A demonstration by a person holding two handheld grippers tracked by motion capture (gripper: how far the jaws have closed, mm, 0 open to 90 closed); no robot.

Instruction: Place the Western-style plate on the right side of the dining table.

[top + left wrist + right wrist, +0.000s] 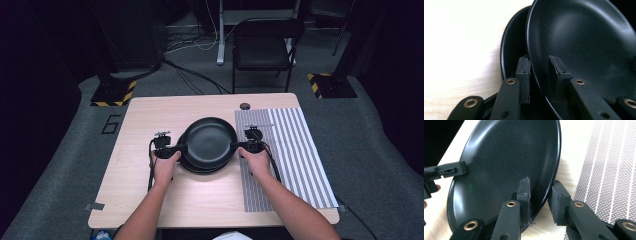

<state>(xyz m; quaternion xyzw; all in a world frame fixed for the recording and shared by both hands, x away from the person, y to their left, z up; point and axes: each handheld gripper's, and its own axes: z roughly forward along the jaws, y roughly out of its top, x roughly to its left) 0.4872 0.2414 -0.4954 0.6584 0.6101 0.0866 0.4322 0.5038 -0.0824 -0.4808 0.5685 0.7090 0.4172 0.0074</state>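
Observation:
Two black plates sit stacked mid-table. The top plate (209, 140) (584, 42) (506, 162) sits shifted away from me over the lower plate (200, 169) (511, 50), whose rim peeks out beneath. My left gripper (181, 148) (539, 75) is shut on the top plate's left rim, one jaw inside the bowl and one under it. On the opposite rim my right gripper (236, 145) (539, 197) is shut the same way. The right gripper view also catches the left gripper (451, 170) across the plate.
The wooden table (150, 115) carries a grey striped mat (290, 150) (609, 170) on its right part, just beside the plates. A round cable grommet (244, 106) lies near the far edge. A black chair (262, 47) stands beyond the table.

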